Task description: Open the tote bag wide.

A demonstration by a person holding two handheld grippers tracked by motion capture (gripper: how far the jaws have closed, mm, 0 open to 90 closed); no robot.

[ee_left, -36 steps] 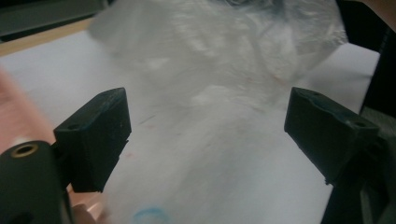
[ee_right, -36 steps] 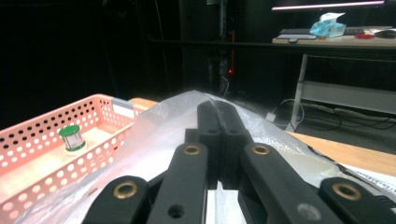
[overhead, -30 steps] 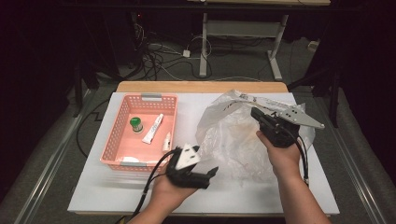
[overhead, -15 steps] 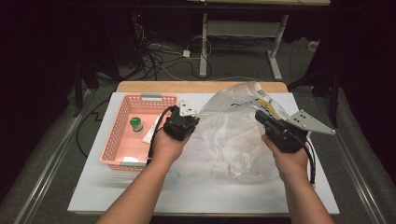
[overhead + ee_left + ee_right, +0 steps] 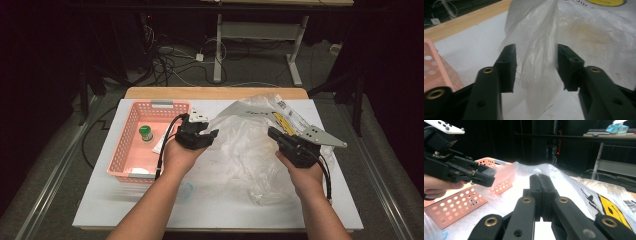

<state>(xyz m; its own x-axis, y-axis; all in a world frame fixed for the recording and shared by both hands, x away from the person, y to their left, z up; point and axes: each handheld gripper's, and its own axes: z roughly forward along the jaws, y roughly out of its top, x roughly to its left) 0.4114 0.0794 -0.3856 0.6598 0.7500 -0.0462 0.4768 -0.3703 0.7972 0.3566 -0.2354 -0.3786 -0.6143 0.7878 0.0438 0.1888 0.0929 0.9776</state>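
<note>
A crumpled clear plastic bag (image 5: 250, 150) with a yellow label lies across the white table's middle and right. My left gripper (image 5: 212, 134) is at the bag's left edge, beside the pink basket. Its jaws stand open, with a raised fold of the bag (image 5: 539, 62) between them, not pinched. My right gripper (image 5: 272, 132) is at the bag's right side, its jaws (image 5: 540, 182) pressed together, apparently on the film, which rises around them (image 5: 579, 185). The left gripper (image 5: 484, 176) also shows across from it.
The pink basket (image 5: 150, 104) at the left holds a green-capped bottle (image 5: 145, 133) and a white tube (image 5: 160, 145). A small clear round thing (image 5: 186, 190) lies near the left forearm. A wooden strip (image 5: 215, 93) runs along the table's far edge.
My left gripper has moved from the table's front, up past the basket, to the bag's left edge. My right gripper has come lower and slightly nearer, still at the bag.
</note>
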